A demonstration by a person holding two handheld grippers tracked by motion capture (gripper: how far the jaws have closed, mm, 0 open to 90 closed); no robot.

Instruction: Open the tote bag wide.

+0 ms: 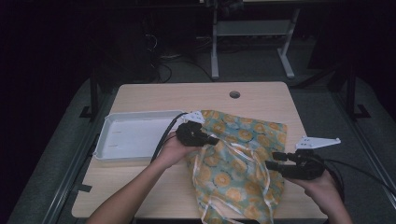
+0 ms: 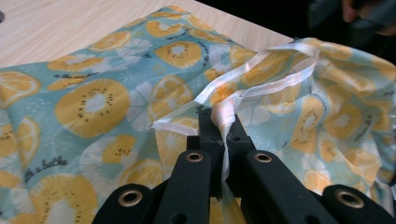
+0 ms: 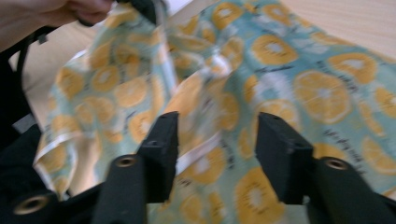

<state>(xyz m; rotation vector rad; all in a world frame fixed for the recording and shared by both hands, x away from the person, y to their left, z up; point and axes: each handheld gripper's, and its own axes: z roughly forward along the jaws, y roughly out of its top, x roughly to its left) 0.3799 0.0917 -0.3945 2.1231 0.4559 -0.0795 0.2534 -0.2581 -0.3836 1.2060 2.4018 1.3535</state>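
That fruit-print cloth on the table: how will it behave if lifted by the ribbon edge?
Probably floppy: the fruit-print cloth already drapes in folds where the left gripper pinches its white ribbon trim. Likely light, since that thin pinch raises a ridge of it. The satin-looking trim may slip; the right gripper stands open above the cloth, not yet helping.

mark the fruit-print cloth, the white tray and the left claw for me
fruit-print cloth (image 1: 243, 158), high view, on the middle of the printed fabric.
white tray (image 1: 108, 154), high view, on its near rim.
left claw (image 2: 223, 122), left gripper view, at the tips, shut on the cloth's white ribbon edge.
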